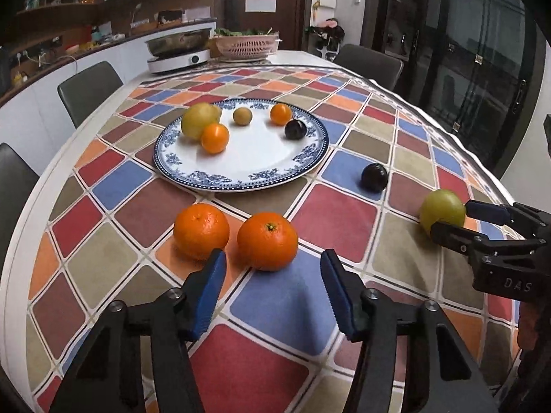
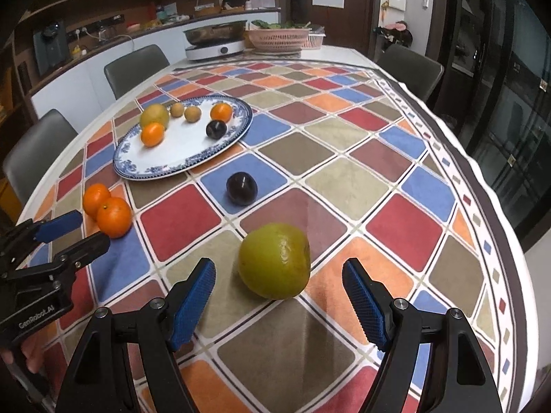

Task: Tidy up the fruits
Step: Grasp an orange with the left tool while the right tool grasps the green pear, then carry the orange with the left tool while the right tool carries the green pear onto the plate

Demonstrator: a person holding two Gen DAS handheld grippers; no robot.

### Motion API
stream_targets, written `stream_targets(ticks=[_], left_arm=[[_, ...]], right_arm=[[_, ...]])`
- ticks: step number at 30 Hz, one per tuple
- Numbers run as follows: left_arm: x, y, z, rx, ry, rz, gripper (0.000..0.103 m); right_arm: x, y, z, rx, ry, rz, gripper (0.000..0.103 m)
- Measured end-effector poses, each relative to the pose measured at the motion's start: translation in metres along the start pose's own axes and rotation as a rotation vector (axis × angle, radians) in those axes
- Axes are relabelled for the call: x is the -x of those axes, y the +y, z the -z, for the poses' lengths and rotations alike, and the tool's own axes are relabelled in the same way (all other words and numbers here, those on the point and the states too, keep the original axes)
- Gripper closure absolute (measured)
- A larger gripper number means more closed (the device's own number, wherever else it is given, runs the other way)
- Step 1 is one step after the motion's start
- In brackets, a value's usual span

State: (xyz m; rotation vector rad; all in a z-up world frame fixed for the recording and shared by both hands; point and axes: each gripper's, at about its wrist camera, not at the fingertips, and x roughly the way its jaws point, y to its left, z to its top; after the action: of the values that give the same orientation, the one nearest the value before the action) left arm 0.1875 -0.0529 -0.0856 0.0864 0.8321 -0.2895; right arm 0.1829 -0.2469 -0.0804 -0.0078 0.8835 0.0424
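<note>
A blue-rimmed white plate (image 1: 275, 175) (image 2: 165, 165) holds a yellow-green fruit, two small oranges, small brown fruits and a dark plum. On the cloth lie two oranges (image 1: 267, 246) (image 1: 201, 230), a dark plum (image 1: 374, 177) (image 2: 241, 188) and a green apple (image 1: 442, 210) (image 2: 274, 261). My left gripper (image 1: 273, 265) is open, just short of the right-hand orange. My right gripper (image 2: 279, 275) is open, with the green apple just ahead of its fingertips. In the left wrist view the right gripper's (image 1: 449, 218) fingertips sit on either side of the apple.
A checked cloth (image 1: 344, 213) covers the oval table. At the far end stand an induction cooker with a pot (image 1: 179, 51) and a pink basket of greens (image 1: 248, 46). Grey chairs (image 1: 89, 89) (image 1: 368, 62) ring the table. The table edge (image 2: 509, 227) curves close on the right.
</note>
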Motion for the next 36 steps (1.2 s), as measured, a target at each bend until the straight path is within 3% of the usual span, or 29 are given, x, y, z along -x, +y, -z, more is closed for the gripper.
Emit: stream_targets(ticks=[3, 19, 36], left_arm=[[-0.007, 0.001, -0.003, -0.002, 0.013, -0.01, 0.05], [-0.022, -0.002, -0.014, -0.022, 0.038, -0.042, 0.062], [0.011, -0.005, -0.024, -0.033, -0.017, -0.002, 0.062]], right_arm=[[-0.006, -0.001, 0.0, -0.013, 0.011, -0.011, 0.027], [-0.026, -0.007, 0.0, -0.062, 0.046, -0.075, 0.053], [-0.004, -0.005, -0.008, -0.035, -0.022, -0.096, 0.054]])
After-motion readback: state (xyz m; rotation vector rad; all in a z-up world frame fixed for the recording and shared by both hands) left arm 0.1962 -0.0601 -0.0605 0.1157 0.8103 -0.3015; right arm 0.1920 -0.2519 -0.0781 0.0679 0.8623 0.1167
